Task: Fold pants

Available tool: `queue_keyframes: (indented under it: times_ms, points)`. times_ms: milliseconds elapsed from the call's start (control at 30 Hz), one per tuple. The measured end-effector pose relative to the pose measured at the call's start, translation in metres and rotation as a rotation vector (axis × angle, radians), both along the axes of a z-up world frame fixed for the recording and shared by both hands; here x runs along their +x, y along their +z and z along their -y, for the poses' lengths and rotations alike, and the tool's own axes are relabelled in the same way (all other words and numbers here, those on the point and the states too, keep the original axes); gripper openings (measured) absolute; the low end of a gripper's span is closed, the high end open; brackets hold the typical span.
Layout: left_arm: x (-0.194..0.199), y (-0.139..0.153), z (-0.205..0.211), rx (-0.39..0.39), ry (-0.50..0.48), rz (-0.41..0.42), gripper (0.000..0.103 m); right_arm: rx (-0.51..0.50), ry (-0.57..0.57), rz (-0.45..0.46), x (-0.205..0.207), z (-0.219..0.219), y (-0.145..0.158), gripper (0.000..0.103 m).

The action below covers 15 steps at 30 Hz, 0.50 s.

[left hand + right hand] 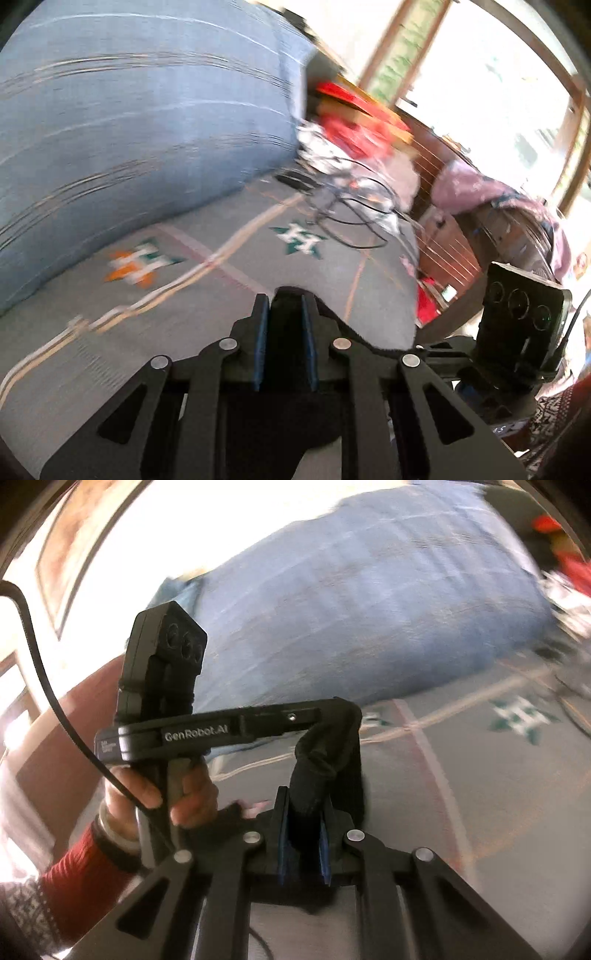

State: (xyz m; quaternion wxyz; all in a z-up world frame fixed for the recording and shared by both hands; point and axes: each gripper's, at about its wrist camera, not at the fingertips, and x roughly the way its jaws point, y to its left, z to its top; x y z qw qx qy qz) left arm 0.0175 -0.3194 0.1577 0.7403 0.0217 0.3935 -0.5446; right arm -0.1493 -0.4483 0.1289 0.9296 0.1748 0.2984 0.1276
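The pants are black fabric point(286, 332), pinched between the blue pads of my left gripper point(284, 301), which is shut on them. A dark hem runs from there to the right, toward the body of the right gripper point(517, 325). In the right wrist view the same black pants point(325, 746) hang bunched above the bed, stretched from the tip of the left gripper point(347, 710) down into my right gripper point(303, 805), which is shut on them. A hand point(192, 794) in a red sleeve holds the left gripper's handle.
Below lies a grey bedspread point(229, 280) with green and orange motifs and pale lines. A big blue cushion point(129, 129) fills the far side. Red items and tangled black cables point(351, 155) sit at the bed's far corner, beside wooden furniture point(447, 236) and bright windows.
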Motion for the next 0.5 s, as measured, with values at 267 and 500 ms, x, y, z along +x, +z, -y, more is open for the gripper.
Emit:
queue_keyframes:
  times_ms: [267, 500]
  points:
    - [0.013, -0.057, -0.128, 0.102, 0.317, -0.107, 0.015, -0.048, 0.297, -0.121, 0.039, -0.115, -0.05, 0.014]
    - [-0.003, -0.077, -0.184, 0.067, 0.471, -0.207, 0.056, -0.015, 0.393, -0.227, 0.04, -0.137, -0.076, 0.037]
